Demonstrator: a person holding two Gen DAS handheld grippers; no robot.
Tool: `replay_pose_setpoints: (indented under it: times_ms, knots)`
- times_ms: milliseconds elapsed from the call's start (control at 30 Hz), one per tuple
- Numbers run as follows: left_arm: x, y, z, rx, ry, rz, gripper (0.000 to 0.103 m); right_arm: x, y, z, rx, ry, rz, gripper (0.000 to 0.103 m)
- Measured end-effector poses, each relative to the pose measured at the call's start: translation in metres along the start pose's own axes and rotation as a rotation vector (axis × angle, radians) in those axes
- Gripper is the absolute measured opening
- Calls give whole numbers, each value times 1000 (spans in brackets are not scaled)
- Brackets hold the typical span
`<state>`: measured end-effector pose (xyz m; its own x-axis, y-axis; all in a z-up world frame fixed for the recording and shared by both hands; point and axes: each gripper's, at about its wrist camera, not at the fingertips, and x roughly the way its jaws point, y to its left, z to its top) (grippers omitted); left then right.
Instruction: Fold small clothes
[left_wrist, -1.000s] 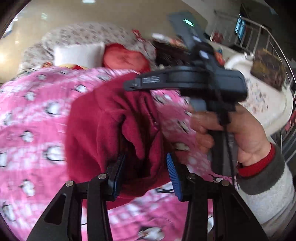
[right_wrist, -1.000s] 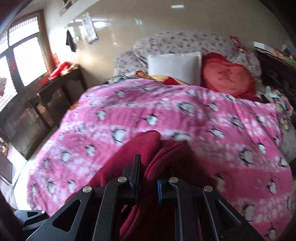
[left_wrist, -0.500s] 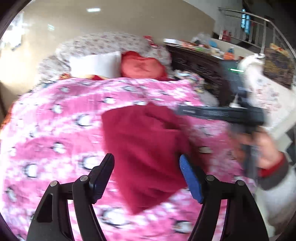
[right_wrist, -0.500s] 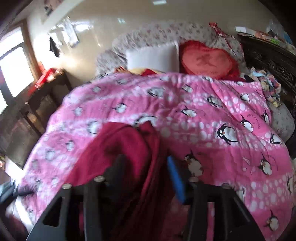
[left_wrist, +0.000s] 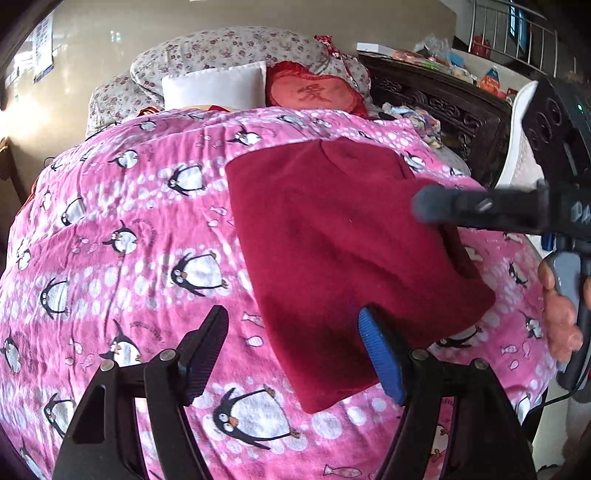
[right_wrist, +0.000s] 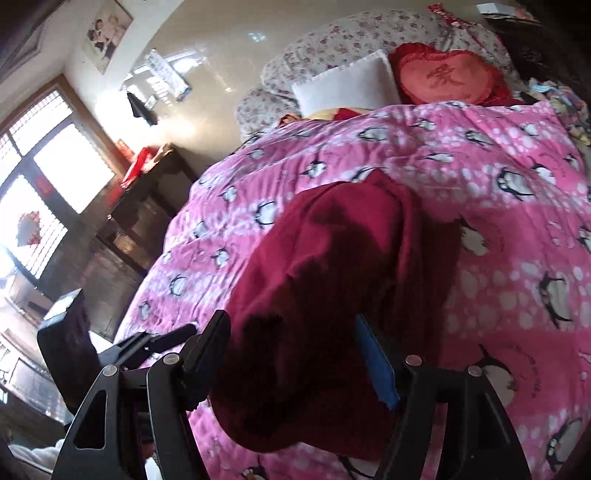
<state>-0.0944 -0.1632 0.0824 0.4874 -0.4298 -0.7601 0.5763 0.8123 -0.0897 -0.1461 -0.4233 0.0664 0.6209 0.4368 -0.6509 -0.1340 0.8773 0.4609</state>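
1. Far left, the pink penguin quilt (left_wrist: 110, 229) spreads across the bed, a white pillow (left_wrist: 214, 86) and a red heart cushion (left_wrist: 314, 92) at its head.
2. Left gripper (left_wrist: 291, 350) hangs released, fingers spread, nothing pinched; its blue pad sits over the near edge of the garment.
3. Centre: the dark red garment (left_wrist: 332, 251) lies folded flat on the quilt.
4. Right gripper (right_wrist: 291, 354) is let go too, jaws wide, the red cloth lying loose between them, unpinched.
5. Far right, a hand (left_wrist: 561, 314) grips its handle.
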Motion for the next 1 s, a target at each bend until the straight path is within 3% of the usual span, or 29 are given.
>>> replay_pose_setpoints:
  times_ms: [33, 67, 100, 200, 300, 400, 533, 600, 633, 700, 733, 867, 1000]
  knots:
    - [2, -2, 0, 1, 5, 1, 73, 8, 2, -1, -28, 27, -5, 35]
    - [4, -3, 1, 2, 11, -2, 73, 12, 2, 0, -53, 37, -36, 22]
    - [3, -3, 2, 2, 14, -12, 73, 11, 1, 0, -65, 24, -78, 19]
    - [-5, -7, 6, 21, -1, -43, 73, -19, -2, 3, -76, -47, -93, 16]
    - [-4, -14, 4, 50, 0, -51, 76, -27, -4, -1, -108, -40, -144, 16]
    - [18, -20, -4, 60, 56, -23, 76, 3, -18, -14, -82, 43, -176, 16]
    - [18, -13, -4, 24, 75, -54, 76, -2, -24, -16, -41, 18, -133, 18]
    - [8, -13, 1, 34, 53, -48, 76, -14, -23, -13, -18, -8, -116, 26]
    - [2, -14, 4, 44, 31, -36, 76, -19, -22, -11, -17, -25, -130, 41]
    - [-3, -17, 8, 59, 5, -25, 76, -23, -19, -6, -31, -55, -169, 57]
    - [-3, -20, 10, 64, 0, -25, 76, -21, -19, -4, -21, -60, -177, 61]
    - [7, -28, 13, 65, 13, -26, 76, -9, -39, 11, 105, -76, -158, 61]
    - [17, -34, 12, 69, 26, -26, 76, 9, -52, 25, 143, -67, -203, 61]
